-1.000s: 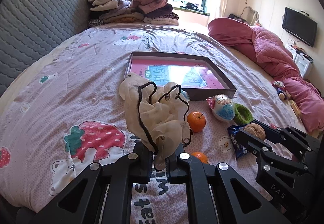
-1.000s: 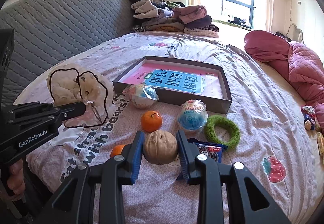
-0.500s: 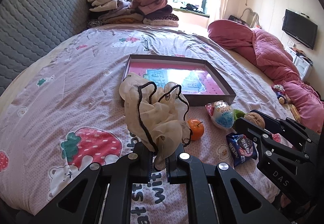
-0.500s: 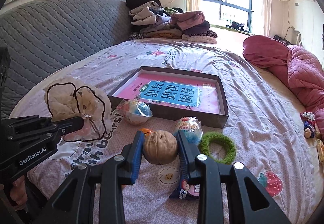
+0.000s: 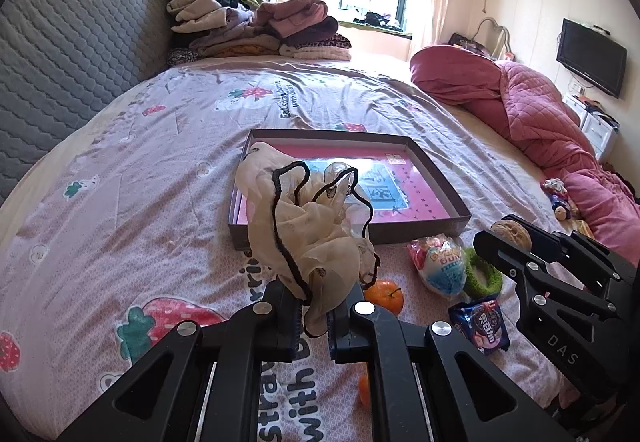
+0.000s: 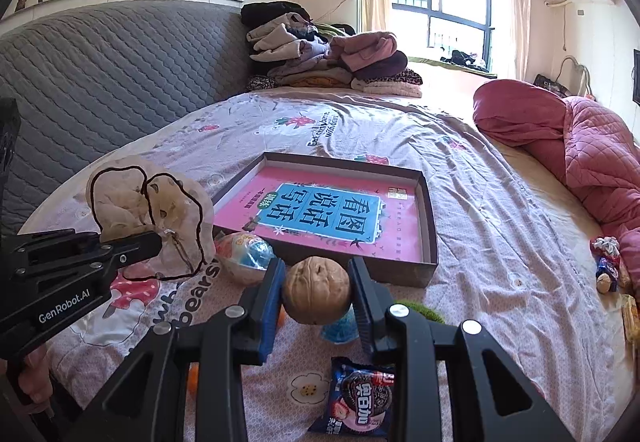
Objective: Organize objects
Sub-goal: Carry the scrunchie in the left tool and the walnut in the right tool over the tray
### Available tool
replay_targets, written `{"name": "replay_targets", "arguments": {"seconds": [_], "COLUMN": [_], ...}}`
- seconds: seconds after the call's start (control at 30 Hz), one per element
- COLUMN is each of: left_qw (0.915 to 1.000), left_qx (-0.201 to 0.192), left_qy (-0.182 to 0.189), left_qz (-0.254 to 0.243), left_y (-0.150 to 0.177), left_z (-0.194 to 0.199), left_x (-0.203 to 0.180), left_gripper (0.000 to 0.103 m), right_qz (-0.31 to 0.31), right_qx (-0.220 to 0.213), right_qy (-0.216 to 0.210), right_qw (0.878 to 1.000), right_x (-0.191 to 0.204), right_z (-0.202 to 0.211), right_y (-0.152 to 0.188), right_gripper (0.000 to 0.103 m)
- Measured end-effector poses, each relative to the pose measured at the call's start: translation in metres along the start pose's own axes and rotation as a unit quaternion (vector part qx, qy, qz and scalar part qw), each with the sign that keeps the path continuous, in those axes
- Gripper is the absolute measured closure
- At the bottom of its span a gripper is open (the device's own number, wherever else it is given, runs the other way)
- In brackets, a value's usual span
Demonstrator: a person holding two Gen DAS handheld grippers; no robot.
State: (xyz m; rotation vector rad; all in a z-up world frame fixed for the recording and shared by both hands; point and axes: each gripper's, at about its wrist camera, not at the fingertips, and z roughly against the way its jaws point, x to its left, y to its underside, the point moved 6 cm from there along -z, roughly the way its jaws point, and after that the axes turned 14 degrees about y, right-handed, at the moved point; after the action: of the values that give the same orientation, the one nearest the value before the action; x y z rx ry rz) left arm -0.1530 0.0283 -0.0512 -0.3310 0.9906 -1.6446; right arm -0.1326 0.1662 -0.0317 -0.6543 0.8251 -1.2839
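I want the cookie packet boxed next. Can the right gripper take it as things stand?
Probably not yet: the right gripper is shut on the walnut, so its fingers are full. The cookie packet itself lies uncovered on the bedsheet.

Below the box [image 5: 348, 182], the left gripper's fingers [image 5: 280, 306] are hiding most of a small orange [image 5: 363, 390]; the sheer cloth [image 5: 312, 234] is covering the box's near-left corner.

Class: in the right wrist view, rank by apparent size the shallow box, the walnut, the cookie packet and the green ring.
1. shallow box
2. walnut and cookie packet: look alike, and nearness inflates the walnut
3. green ring: mostly hidden, so unsure
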Motion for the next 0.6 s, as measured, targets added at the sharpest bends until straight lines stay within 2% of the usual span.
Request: {"name": "replay_targets", "arguments": {"seconds": [0.6], "left_qw": [0.9999], "left_qx": [-0.012], "left_qy": [0.004], "left_qz": [-0.001], "left_y": [-0.048], "left_z": [-0.034], "left_x": [0.005], "left_gripper": [0.094], "right_qz": [-0.004], "right_qx": [-0.012], "right_qy": [0.017], "right_qw": [1.000], "right_x": [-0.014], "right_z": [-0.030], "right_y": [-0.047], "right_gripper": [0.070]}}
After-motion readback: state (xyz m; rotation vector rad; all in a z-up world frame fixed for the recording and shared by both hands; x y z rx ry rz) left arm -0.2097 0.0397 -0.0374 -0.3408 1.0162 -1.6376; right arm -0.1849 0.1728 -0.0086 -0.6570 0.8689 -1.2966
